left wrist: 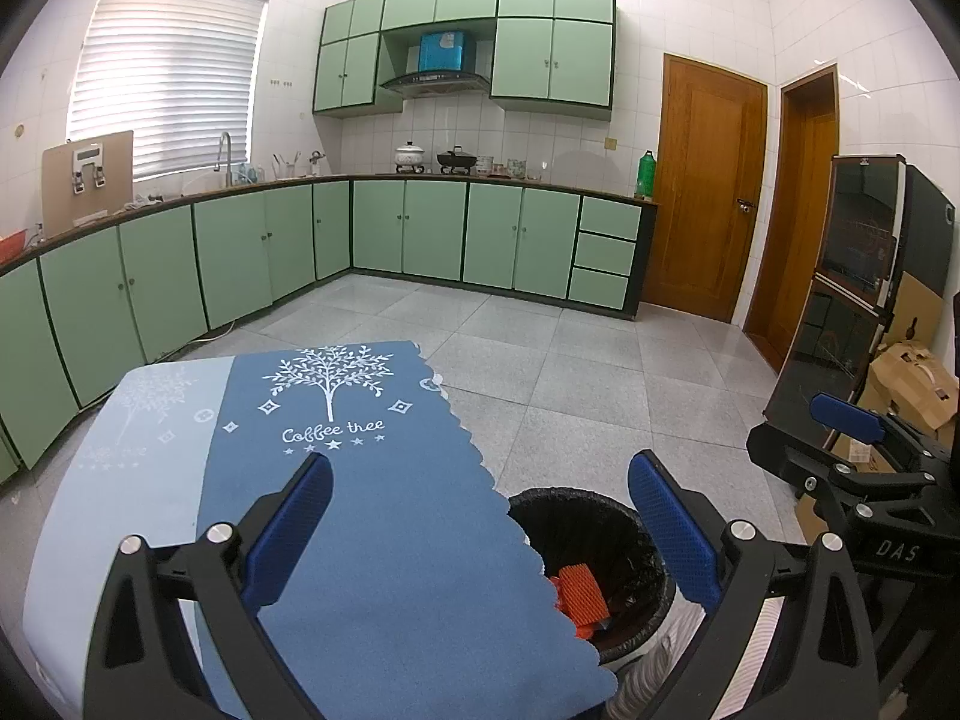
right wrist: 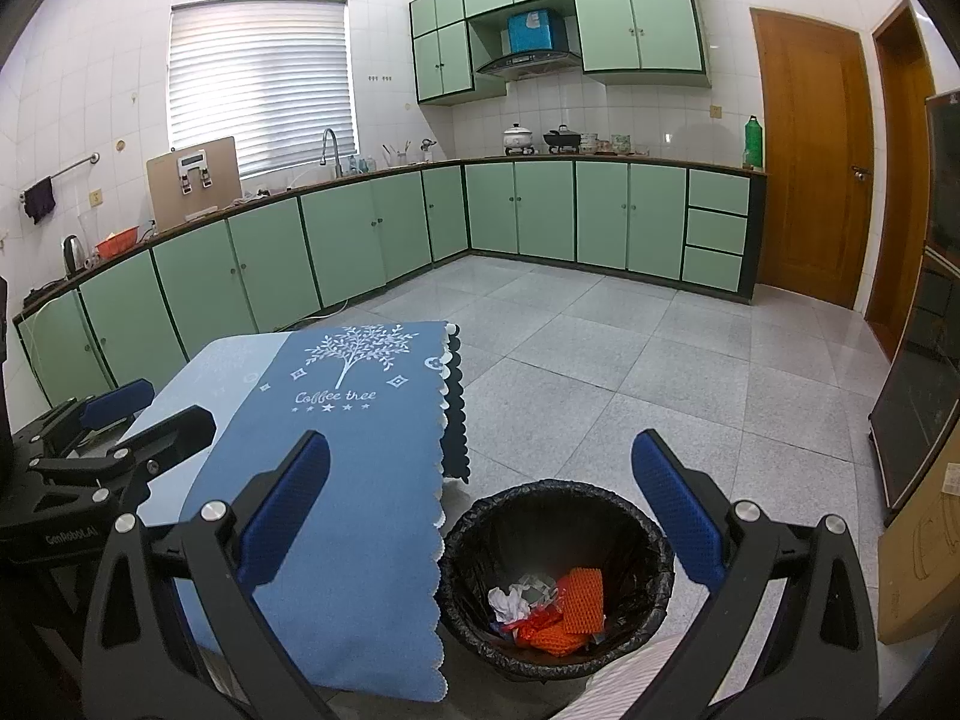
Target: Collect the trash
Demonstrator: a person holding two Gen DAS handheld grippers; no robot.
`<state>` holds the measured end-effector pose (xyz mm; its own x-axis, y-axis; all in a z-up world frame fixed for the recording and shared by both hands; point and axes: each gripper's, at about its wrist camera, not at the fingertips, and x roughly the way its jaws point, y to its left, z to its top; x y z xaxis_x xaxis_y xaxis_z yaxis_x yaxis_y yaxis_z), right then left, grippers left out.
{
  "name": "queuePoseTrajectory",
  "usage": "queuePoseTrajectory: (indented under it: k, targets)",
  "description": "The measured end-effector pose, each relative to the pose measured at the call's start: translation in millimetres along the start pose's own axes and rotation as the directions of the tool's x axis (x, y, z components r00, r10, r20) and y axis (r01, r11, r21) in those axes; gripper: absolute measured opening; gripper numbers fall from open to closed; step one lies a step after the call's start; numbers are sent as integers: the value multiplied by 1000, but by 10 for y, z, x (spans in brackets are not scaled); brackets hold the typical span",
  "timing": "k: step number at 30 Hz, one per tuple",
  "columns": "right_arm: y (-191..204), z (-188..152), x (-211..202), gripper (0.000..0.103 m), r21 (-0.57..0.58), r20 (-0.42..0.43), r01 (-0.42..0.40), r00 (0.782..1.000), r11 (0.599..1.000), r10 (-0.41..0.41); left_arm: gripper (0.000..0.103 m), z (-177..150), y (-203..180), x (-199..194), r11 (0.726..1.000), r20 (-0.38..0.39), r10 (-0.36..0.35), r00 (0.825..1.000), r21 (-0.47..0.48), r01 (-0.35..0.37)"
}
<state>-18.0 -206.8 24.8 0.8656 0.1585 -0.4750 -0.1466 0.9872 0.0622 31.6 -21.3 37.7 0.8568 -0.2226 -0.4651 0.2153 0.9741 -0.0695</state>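
A black-lined trash bin (right wrist: 555, 504) stands on the floor at the table's right edge; it also shows in the left wrist view (left wrist: 585, 507). Inside lie orange netting (right wrist: 579, 597), crumpled white paper (right wrist: 510, 597) and other scraps. The orange netting shows in the left wrist view too (left wrist: 582, 591). My left gripper (left wrist: 480, 531) is open and empty above the blue tablecloth (left wrist: 372, 516), and it appears at the left of the right wrist view (right wrist: 147, 405). My right gripper (right wrist: 480, 510) is open and empty above the bin and table edge, and it appears at the right of the left wrist view (left wrist: 846, 417).
The table with the blue "Coffee tree" cloth (right wrist: 360, 420) fills the near left. Green kitchen cabinets (right wrist: 420, 222) run along the far walls. Wooden doors (right wrist: 810, 150) stand at the far right. A dark appliance (left wrist: 858, 252) and cardboard boxes (left wrist: 912, 384) stand at the right.
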Motion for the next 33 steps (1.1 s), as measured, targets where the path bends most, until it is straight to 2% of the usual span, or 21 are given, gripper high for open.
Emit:
queuePoseTrajectory:
  k: [33]
  targets:
    - [-20,-11,5,98,2,-11,-1,1000,1000,1,97,6,-6,14,1000,-10,5,1000,-7,-5]
